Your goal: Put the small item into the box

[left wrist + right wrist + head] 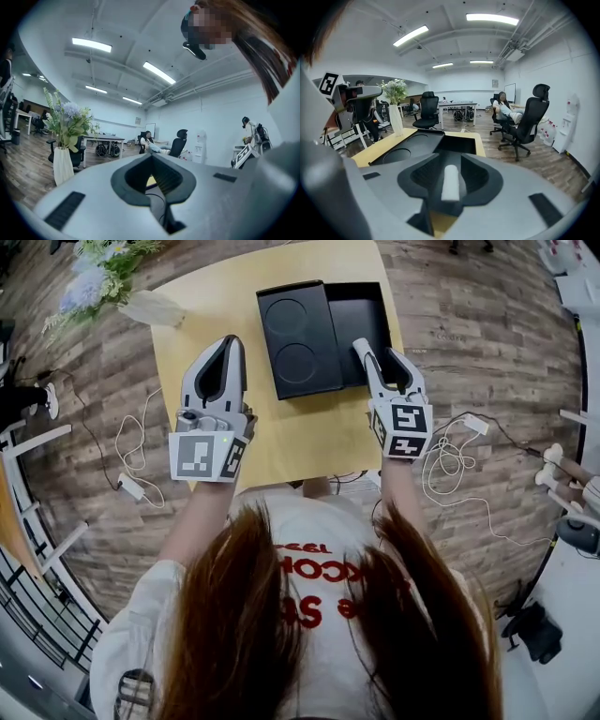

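Your right hand-held gripper (373,348) grasps the small white cylinder (450,183) between its jaws, at the near right edge of the open black box (361,298) on the table (300,442). Your left hand-held gripper (230,341) is clenched and empty, left of the lid (298,334).

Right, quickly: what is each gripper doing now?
Left gripper: fingers closed, nothing between them.
Right gripper: closed on a small white cylinder.
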A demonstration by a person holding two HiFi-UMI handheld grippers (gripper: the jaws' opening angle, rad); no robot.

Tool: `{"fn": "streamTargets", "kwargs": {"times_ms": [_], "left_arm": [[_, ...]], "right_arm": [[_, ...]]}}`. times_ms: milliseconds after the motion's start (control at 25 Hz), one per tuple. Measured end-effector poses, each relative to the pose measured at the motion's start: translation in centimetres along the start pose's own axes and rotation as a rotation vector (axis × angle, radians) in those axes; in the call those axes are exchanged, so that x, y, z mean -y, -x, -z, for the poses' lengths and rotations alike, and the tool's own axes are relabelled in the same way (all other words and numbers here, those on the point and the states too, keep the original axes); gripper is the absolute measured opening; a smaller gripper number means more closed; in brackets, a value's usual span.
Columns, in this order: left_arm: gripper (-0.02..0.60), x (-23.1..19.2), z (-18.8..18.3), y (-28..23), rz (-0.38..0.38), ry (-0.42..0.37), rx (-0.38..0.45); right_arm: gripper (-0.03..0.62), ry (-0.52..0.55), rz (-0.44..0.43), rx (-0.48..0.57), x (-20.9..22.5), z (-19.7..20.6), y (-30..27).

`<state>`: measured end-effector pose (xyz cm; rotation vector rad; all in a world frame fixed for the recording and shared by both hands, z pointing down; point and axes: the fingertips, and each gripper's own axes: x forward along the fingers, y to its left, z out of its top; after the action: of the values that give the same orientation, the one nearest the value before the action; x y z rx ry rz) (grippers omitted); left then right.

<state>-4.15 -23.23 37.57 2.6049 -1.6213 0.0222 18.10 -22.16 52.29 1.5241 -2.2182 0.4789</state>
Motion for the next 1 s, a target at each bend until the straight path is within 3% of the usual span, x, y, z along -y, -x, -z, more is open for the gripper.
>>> {"fn": "streamTargets", "kwargs": {"times_ms": [280,680,1000], "left_arm": [[0.006,-0.1,-1.5,0.5,-0.012,-0.009,0.037],[0.006,-0.5,-5.9,1.3,-0.030,-0.044,0.137],[0.006,-0.2,-7.3,3.0,-0.030,-0.052,0.167]], "right_arm": [[0.011,-0.010,0.030,0.143,0.2,-4.6,3.0],[0.005,0.031,0.032,0.399,-0.6,-14.7,8.5],[0.005,0.063,0.025,0.495,-2.3,-17.5,11.9]]}}
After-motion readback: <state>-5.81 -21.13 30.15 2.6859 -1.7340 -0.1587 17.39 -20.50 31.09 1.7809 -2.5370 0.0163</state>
